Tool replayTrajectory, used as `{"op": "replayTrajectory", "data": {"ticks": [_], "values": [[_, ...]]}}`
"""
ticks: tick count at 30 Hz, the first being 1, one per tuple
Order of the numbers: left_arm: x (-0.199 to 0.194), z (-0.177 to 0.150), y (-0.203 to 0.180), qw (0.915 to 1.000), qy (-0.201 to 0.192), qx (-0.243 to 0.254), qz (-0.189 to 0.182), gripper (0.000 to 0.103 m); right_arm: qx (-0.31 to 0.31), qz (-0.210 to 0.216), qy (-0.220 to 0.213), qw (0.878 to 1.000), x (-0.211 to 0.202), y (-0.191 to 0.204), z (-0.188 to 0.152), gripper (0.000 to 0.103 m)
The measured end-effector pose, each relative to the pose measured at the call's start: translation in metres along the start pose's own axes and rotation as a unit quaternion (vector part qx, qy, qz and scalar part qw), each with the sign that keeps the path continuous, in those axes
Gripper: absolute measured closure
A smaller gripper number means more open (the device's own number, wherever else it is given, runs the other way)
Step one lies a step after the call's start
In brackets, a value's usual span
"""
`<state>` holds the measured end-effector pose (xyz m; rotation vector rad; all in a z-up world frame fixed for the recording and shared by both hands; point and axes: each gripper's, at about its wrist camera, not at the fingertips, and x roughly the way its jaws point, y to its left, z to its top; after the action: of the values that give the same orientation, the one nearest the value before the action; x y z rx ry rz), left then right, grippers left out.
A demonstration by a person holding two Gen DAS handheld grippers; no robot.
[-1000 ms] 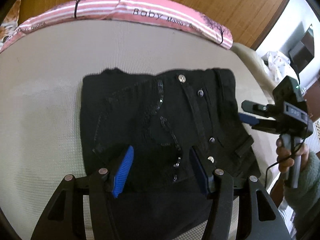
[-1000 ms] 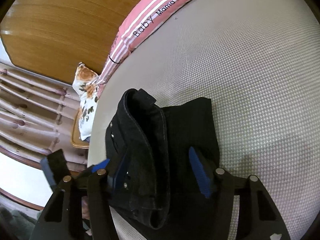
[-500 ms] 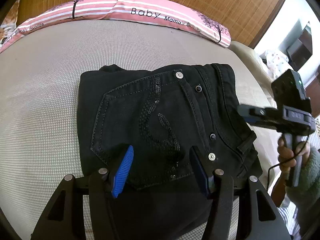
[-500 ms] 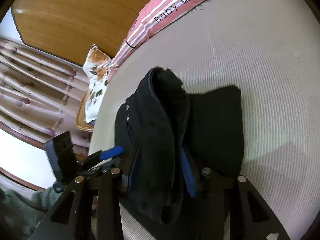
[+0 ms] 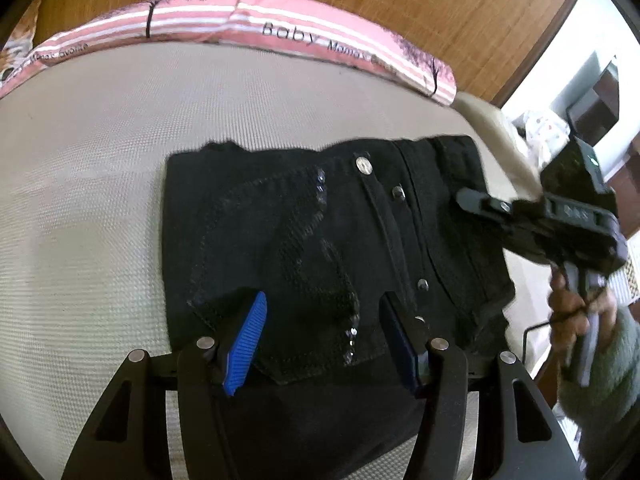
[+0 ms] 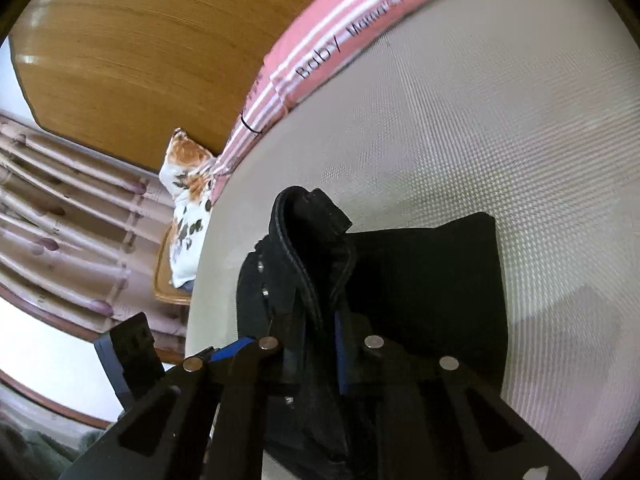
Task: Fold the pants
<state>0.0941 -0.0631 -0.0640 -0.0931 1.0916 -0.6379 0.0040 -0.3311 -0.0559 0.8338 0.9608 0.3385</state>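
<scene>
Left wrist view: black jeans point(image 5: 320, 248), folded into a compact rectangle with the sequined back pocket point(image 5: 288, 272) up, lie on my beige woven mat point(image 5: 100, 200), ahead of and between the left gripper point(image 5: 322, 340) jaws. These jaws stand half-wide, blue pads point(image 5: 246, 344) over the near edge of the cloth, gripping nothing that I can see. My right gripper point(image 5: 472, 200) reaches in at the jeans' waistband side, beyond the right jaw; a hand point(image 5: 576, 312) in a grey-green sleeve point(image 5: 600, 380) holds its handle, tool tilted downward

Right wrist view: right gripper point(image 6: 316, 344) jaws closing, narrow, with a raised ridge of waistband denim point(image 6: 308, 240) between the pads; the rest of the jeans spreads flat beyond the right jaw. Pink striped cushion point(image 6: 320, 40) far ahead

Step, as I judge it: taking the waistband edge for a further fold. Next move calls for a firm pinch through all layers, then carrying that edge across while my left gripper steadies the stack
</scene>
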Motion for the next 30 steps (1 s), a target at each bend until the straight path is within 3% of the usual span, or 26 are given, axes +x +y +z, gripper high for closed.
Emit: {"op": "replayTrajectory", "data": {"ticks": [5,10,12,14,16,23,30], "values": [[-0.011,0.005,-0.002,0.9998,-0.016,0.01,-0.002,0.043,-0.001,-0.024,-0.042,0.999,-0.036,0.013,-0.012,0.093],[0.011,-0.004,0.0,0.9993,0.031,0.018,0.011,0.043,0.063,-0.078,-0.05,0.994,-0.041,-0.034,-0.032,0.093],[0.02,-0.01,-0.001,0.9981,0.042,0.037,0.024,0.043,0.08,-0.08,-0.046,0.993,-0.036,-0.05,-0.038,0.087],[0.021,-0.013,-0.011,0.9954,0.038,0.075,0.047,0.043,0.096,-0.084,-0.047,0.991,-0.037,-0.055,-0.038,0.072],[0.022,-0.015,-0.018,0.9929,0.038,0.093,0.063,0.043,0.092,-0.094,-0.049,0.99,-0.045,-0.049,-0.037,0.068],[0.008,-0.017,-0.012,0.9962,0.048,0.062,0.038,0.042,0.061,-0.097,-0.042,0.993,-0.076,-0.023,-0.06,0.067],[-0.003,-0.035,-0.012,0.9956,0.048,0.072,0.037,0.042,0.054,-0.104,-0.016,0.993,-0.067,-0.019,-0.088,0.071]]}}
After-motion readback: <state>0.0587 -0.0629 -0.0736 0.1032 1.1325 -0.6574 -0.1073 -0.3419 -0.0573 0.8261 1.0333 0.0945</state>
